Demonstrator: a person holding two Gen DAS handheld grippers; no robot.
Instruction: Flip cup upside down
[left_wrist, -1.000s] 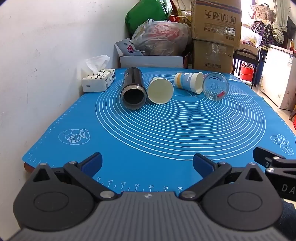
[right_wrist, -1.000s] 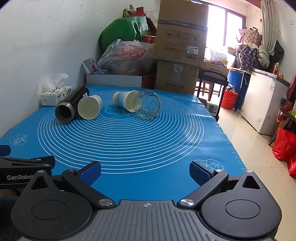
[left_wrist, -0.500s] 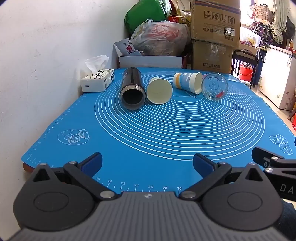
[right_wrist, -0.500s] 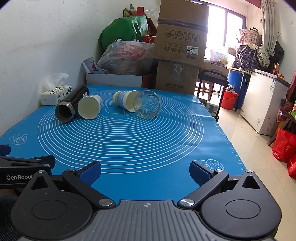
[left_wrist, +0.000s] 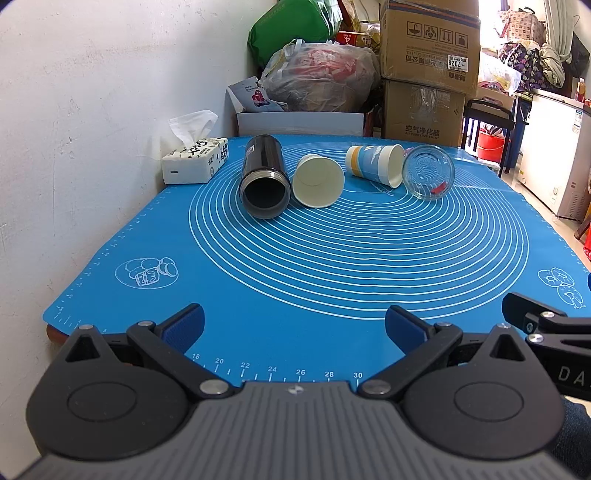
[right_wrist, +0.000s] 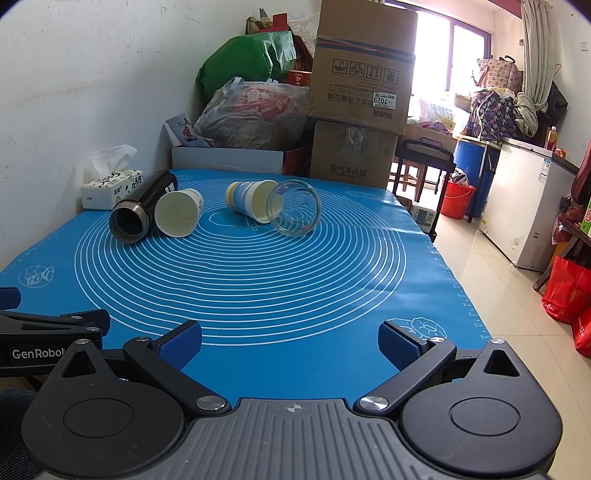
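Note:
Several cups lie on their sides at the far part of the blue mat (left_wrist: 351, 266): a black flask (left_wrist: 264, 177), a plain paper cup (left_wrist: 318, 181), a blue-and-yellow paper cup (left_wrist: 373, 164) and a clear glass (left_wrist: 428, 171). They also show in the right wrist view: flask (right_wrist: 142, 212), plain cup (right_wrist: 179, 217), blue cup (right_wrist: 249, 201), glass (right_wrist: 293, 212). My left gripper (left_wrist: 293, 326) is open and empty at the mat's near edge. My right gripper (right_wrist: 290, 343) is open and empty beside it, well short of the cups.
A tissue box (left_wrist: 195, 160) stands at the mat's far left by the white wall. Cardboard boxes (left_wrist: 428, 74) and bags (left_wrist: 317, 79) are stacked behind the table. The table's right edge drops to a tiled floor (right_wrist: 498, 280) with a white freezer (right_wrist: 524, 206).
The left wrist view has shifted very slightly. The cups and both grippers otherwise stay as they were.

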